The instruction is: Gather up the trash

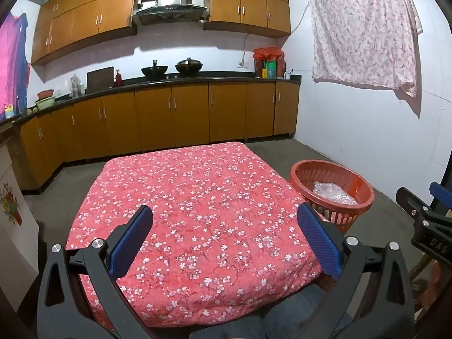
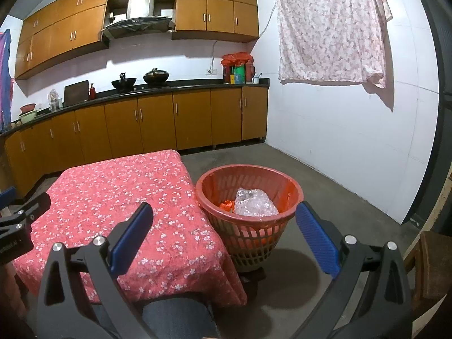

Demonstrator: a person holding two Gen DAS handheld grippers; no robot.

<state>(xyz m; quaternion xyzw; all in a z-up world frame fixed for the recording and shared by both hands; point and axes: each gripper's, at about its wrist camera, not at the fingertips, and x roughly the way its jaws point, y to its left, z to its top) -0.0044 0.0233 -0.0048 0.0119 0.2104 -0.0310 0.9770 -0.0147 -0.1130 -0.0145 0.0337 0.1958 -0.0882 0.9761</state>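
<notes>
A red plastic basket (image 2: 285, 186) stands on the floor just right of the table; it also shows in the left wrist view as the basket (image 1: 364, 189). Inside lie a crumpled clear plastic wrap (image 2: 254, 202) and an orange scrap (image 2: 227, 204). The same clear wrap (image 1: 333, 193) is visible from the left. My left gripper (image 1: 226, 236) hovers open over the near part of the red floral tablecloth (image 1: 197, 197), nothing between its blue pads. My right gripper (image 2: 224, 234) is open too, held in front of the basket and the table's right corner. No loose trash shows on the cloth.
Wooden kitchen cabinets (image 2: 158, 121) and a dark counter with woks run along the far wall. A floral cloth (image 2: 330, 28) hangs on the white right wall. Concrete floor lies around the table. A person's knees (image 2: 178, 319) sit under the near edge. A wooden chair (image 2: 432, 265) stands at right.
</notes>
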